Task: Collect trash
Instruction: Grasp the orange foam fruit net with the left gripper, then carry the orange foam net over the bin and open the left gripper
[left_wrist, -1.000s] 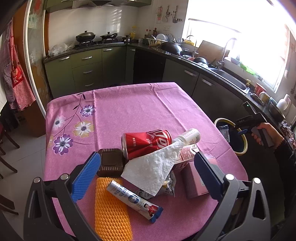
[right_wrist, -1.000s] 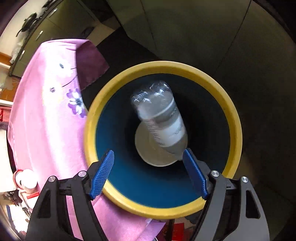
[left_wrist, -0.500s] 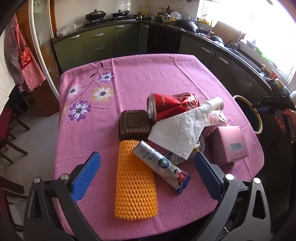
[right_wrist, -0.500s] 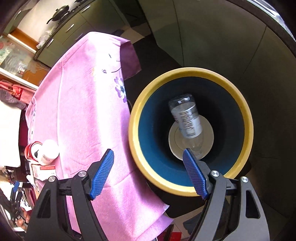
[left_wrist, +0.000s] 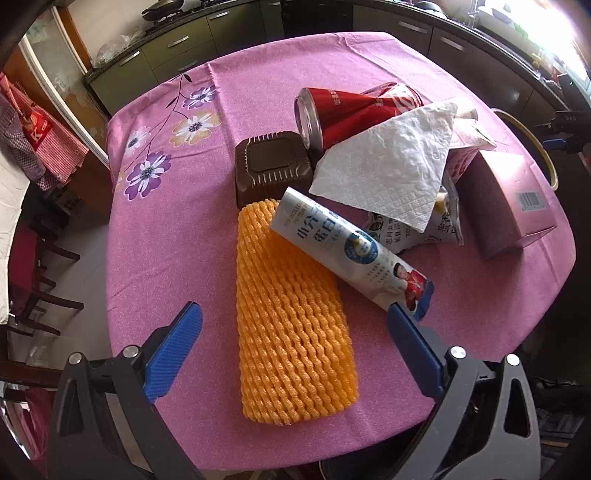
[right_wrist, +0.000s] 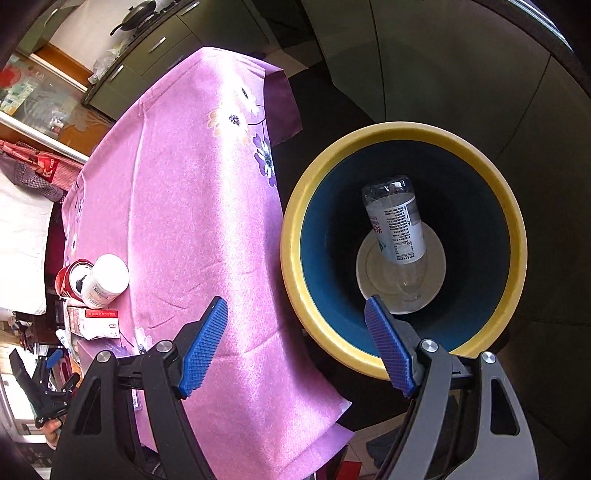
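Pink floral tablecloth (left_wrist: 177, 240) amid dark green kitchen cabinets (left_wrist: 177, 48)

I see a pink floral tablecloth (left_wrist: 166, 240) covering the table. Behind it, olive-green kitchen cabinets (left_wrist: 177, 48) line the wall. A red checked apron (left_wrist: 33, 140) hangs at left. A dark wok (right_wrist: 138, 16) sits on the stove.

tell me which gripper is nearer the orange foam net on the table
Left. The left gripper hangs open right over the orange foam net; the right gripper is off the table's edge by the bin.
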